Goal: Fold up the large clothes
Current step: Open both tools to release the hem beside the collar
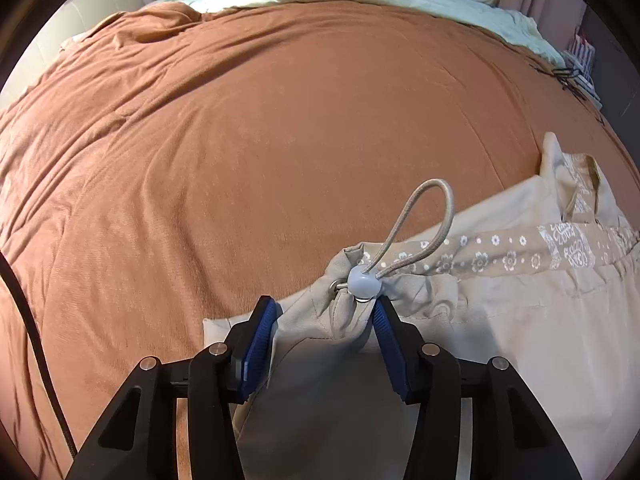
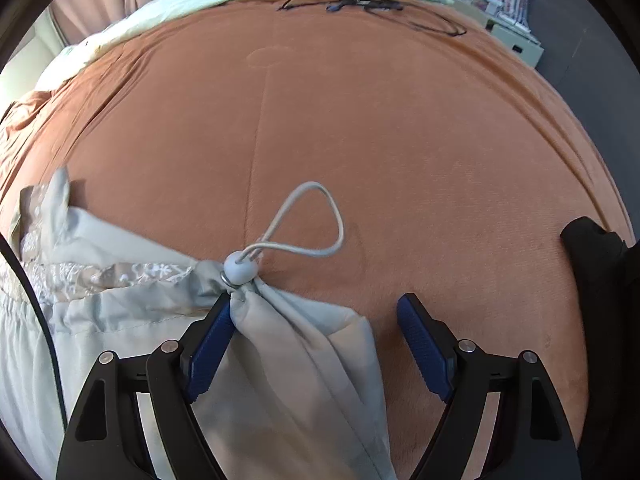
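One beige garment (image 1: pixel 500 320) lies at the near edge of the brown bedspread (image 1: pixel 280 140), a cord loop and one round toggle (image 1: pixel 363 283) at each of its two gathered corners. Both grippers point steeply down. The left gripper (image 1: pixel 326 322) straddles one corner, jaws apart; the right gripper (image 2: pixel 316 316) stands wider, one pad (image 2: pixel 212 340) touching cloth. No writing is readable.

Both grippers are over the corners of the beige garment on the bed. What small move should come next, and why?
Probably close both grippers. The left gripper and the right gripper each straddle a bunched hem corner of the beige garment beside a cord stopper, but the pads do not press the cloth together yet, so nothing can be lifted to fold.
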A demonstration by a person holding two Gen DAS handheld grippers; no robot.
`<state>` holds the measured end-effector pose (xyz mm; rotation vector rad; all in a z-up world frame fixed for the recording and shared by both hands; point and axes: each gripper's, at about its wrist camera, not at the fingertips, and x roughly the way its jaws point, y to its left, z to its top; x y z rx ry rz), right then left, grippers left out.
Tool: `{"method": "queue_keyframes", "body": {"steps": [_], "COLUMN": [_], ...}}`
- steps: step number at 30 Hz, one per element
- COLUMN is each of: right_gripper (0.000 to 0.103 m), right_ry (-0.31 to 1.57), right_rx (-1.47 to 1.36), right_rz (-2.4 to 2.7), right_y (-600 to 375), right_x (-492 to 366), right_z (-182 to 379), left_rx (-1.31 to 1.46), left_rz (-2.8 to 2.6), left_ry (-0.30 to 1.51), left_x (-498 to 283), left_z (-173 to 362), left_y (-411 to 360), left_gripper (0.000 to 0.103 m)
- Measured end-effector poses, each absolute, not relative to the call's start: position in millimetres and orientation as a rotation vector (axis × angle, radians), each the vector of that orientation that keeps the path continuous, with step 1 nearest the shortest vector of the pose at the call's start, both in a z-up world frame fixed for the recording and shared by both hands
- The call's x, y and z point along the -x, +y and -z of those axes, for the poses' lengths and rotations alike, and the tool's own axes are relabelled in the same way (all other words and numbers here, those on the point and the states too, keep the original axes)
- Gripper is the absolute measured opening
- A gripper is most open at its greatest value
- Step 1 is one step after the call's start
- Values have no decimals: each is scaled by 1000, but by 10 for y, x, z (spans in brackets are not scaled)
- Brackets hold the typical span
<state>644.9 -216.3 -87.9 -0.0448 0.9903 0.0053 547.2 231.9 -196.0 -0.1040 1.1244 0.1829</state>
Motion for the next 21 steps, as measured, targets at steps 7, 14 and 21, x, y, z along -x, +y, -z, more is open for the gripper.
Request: {"method": "queue_keyframes", "body": {"steps": [7, 14, 21], "right_gripper": [77, 77, 77], "right_ry": [920, 902, 912], "right_rx": [-28, -76, -111], "right_rz": [-8, -102, -161], "right_y": [-2153, -2377, -2556], "right_x": [-6103, -5537, -4917], "right_z": [703, 410, 292], "left_rx": [189, 271, 328], "left_rz": [-190, -179, -166], "left_ry": [1077, 1043, 1008], "left_x": [-5470, -5056, -4378], "left_z": [1706, 1342, 1067], "left_y": [2365, 2450, 2398], "left_gripper": [52, 53, 52]}}
